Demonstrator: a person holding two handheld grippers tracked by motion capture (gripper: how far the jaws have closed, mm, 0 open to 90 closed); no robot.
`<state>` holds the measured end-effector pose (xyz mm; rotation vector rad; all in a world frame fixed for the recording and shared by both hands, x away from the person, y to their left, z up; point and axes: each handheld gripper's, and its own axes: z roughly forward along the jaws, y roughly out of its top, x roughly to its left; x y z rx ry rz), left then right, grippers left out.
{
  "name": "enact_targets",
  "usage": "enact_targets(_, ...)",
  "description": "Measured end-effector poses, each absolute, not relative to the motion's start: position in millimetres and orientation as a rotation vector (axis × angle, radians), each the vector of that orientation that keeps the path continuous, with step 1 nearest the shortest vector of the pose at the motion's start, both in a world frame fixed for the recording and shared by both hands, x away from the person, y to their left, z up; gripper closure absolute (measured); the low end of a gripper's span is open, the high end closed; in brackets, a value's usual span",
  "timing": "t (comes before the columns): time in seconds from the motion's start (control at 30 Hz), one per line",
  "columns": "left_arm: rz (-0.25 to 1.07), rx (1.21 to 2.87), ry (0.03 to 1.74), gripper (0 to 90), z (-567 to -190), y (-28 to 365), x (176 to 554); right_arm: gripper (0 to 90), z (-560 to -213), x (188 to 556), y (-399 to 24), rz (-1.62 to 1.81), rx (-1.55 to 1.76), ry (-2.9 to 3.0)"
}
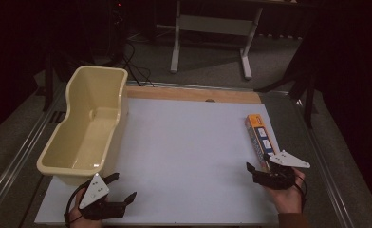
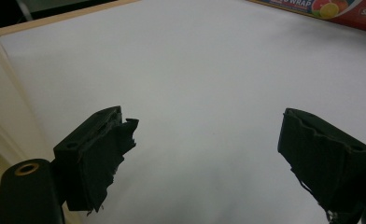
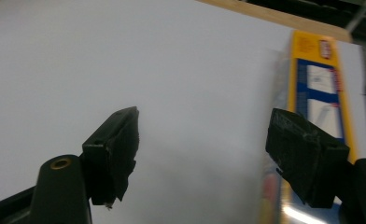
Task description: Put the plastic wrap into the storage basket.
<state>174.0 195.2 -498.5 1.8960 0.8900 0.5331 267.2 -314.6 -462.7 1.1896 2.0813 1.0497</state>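
A long yellow and blue box of wrap (image 1: 261,136) lies on the white table top at the right, its length running away from me. My right gripper (image 1: 258,167) sits at the box's near end, jaws wide apart with nothing between them. In the right gripper view the box (image 3: 322,84) runs along the outer side of the right jaw, which overlaps its near part. My left gripper (image 1: 124,186) rests near the table's front left corner, open and empty. The left gripper view has its jaws spread over bare white board, with the box (image 2: 340,9) far off at the top right.
A cream plastic tub (image 1: 87,124), empty, stands along the left edge of the white board (image 1: 184,156). A wooden strip (image 1: 193,94) borders the far edge. Beyond the table are a desk frame (image 1: 212,33) and cables on the floor.
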Motion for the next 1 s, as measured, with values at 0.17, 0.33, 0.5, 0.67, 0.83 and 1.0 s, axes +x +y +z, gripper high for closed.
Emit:
enact_targets(0.17,0.533,1.897,0.886,15.2,-498.6,194.5,174.0,25.3,-459.2,281.3,-325.0,1.006,1.217,2.069)
enact_targets(0.33,0.534,1.899,0.884,15.2,-498.5,194.2,174.0,25.4,-458.1,292.3,-332.6,0.972,1.244,2.05)
enact_targets(0.5,0.536,1.895,0.883,15.2,-498.2,194.4,173.7,28.3,-458.6,310.2,-343.9,0.905,1.286,2.049)
enact_targets(0.67,0.534,1.896,0.883,15.2,-498.2,194.2,173.5,28.3,-460.6,324.5,-349.5,0.841,1.313,2.057)
enact_targets(0.83,0.534,1.891,0.883,15.2,-498.0,194.3,173.1,28.3,-466.4,339.1,-356.1,0.763,1.368,2.08)
enact_targets(1.0,0.536,1.892,0.881,15.2,-497.9,194.2,173.0,28.2,-471.3,349.0,-360.8,0.711,1.408,2.095)
